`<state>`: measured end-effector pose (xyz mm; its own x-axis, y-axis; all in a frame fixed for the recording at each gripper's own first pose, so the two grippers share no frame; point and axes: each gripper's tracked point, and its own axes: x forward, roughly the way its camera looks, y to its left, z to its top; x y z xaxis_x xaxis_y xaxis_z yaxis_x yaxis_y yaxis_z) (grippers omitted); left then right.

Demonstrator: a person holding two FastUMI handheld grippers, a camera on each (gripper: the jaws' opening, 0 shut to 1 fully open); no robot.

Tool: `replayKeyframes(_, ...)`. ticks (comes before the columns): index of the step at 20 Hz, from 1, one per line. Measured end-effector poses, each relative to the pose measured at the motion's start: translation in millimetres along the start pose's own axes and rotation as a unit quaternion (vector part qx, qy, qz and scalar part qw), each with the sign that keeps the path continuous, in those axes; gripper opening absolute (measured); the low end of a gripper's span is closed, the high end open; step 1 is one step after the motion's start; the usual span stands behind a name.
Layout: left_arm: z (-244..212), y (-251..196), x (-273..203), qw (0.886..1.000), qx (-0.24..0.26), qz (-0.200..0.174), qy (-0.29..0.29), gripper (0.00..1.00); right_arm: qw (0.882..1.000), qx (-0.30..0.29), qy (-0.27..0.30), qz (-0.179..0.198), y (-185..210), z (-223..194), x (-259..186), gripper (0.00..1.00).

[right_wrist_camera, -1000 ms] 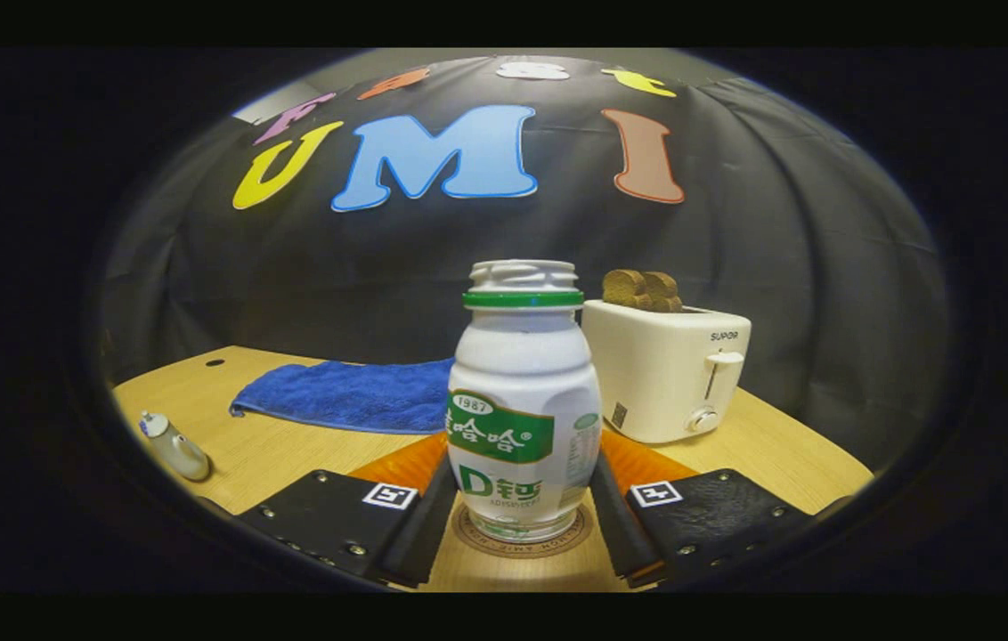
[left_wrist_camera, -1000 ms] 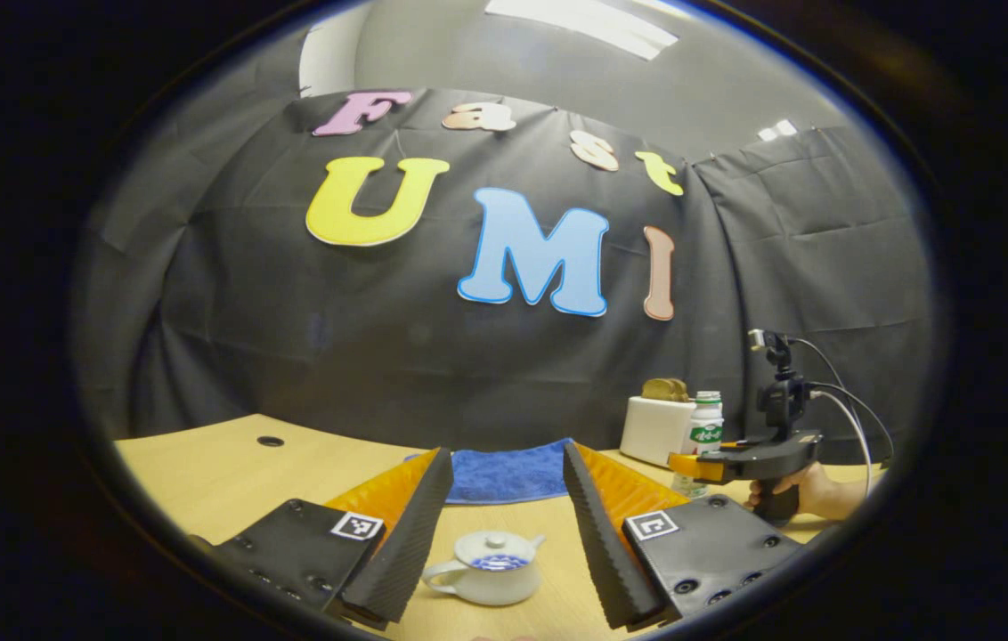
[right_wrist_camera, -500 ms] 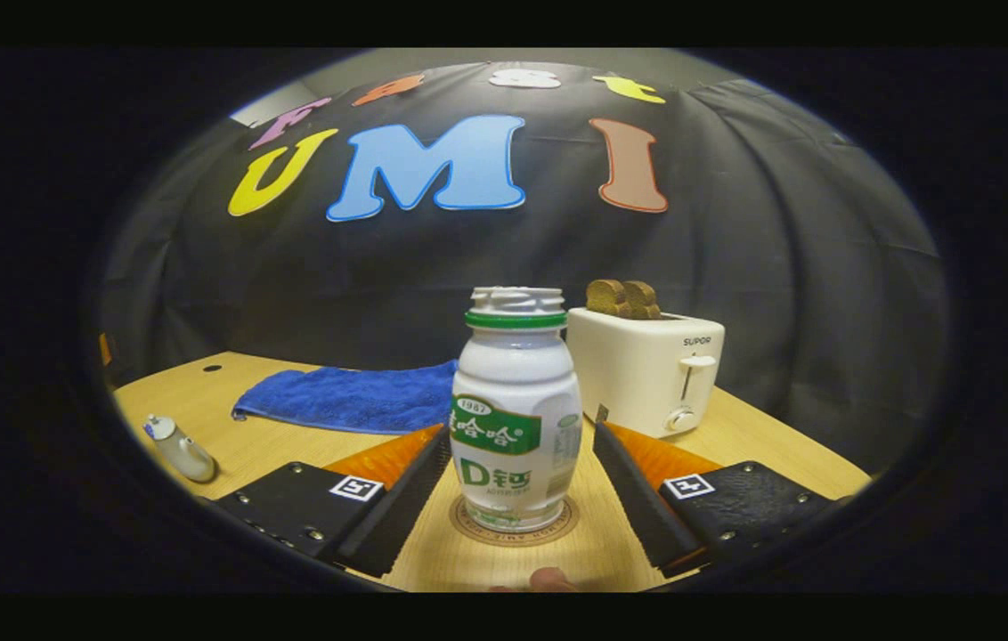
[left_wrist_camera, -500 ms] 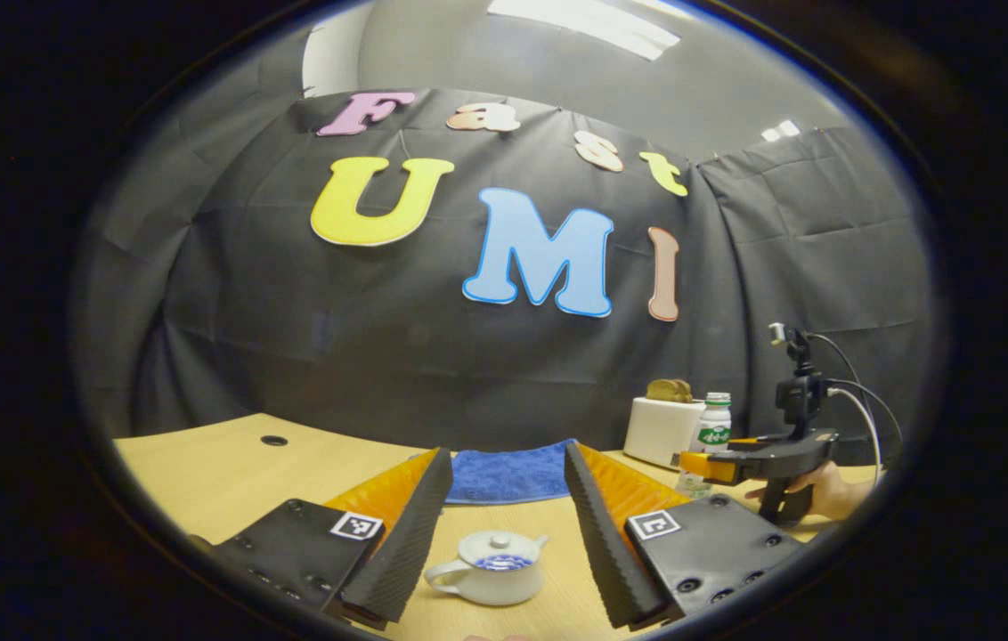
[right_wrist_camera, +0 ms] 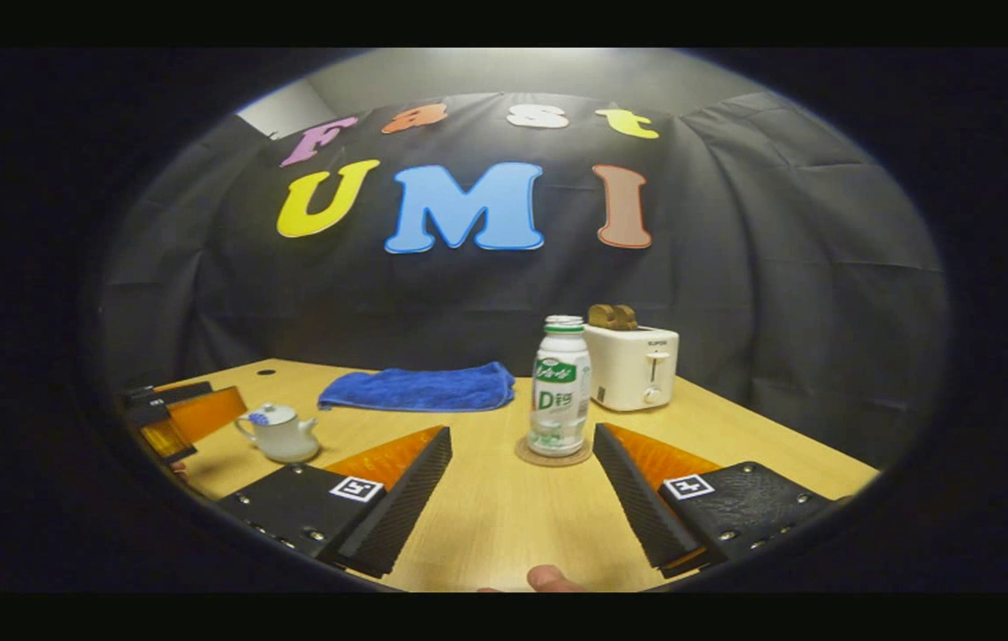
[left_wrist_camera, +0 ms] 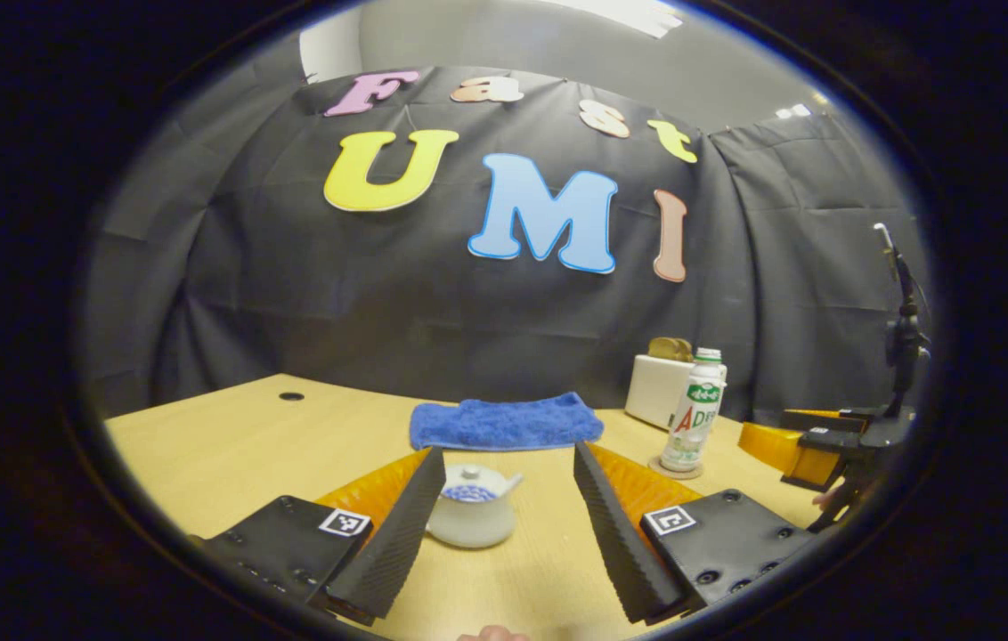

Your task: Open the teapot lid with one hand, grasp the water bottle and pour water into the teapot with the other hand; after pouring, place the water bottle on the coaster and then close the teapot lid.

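The right gripper [right_wrist_camera: 517, 499], jaws spread wide and holding nothing, has pulled back from the water bottle [right_wrist_camera: 559, 394] it flanked a second ago; the bottle now stands upright on the coaster [right_wrist_camera: 553, 454], apart from both fingers, with a white toaster [right_wrist_camera: 630, 366] just behind and a blue towel [right_wrist_camera: 419, 389] to its left. The left gripper [left_wrist_camera: 504, 534], also open wide and empty, sits with the teapot [left_wrist_camera: 471, 509] at its fingertips, lid [left_wrist_camera: 468, 483] seated on the pot, on the wooden table [left_wrist_camera: 228, 445]. With the bottle set down and the lid on, the task looks essentially complete, and both grippers appear to be retreating.
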<state>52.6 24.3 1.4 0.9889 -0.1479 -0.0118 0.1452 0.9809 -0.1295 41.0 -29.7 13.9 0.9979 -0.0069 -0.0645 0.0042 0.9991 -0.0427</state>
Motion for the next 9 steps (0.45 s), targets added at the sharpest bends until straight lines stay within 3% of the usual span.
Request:
replayKeyframes(2,-8,-22,-16,1.0,0.017,-0.003,-0.001,0.99,1.0,-0.014,-0.007,0.005,19,-8,-13,0.99)
replayKeyframes(5,-6,-22,-32,0.998,0.061,0.024,-0.016,0.98,1.0,-0.002,-0.005,0.025,38,-17,-27,0.99)
replayKeyframes(9,-12,-34,-38,0.997,0.065,0.025,-0.012,1.0,0.999,0.029,-0.029,0.006,35,-14,-40,0.99)
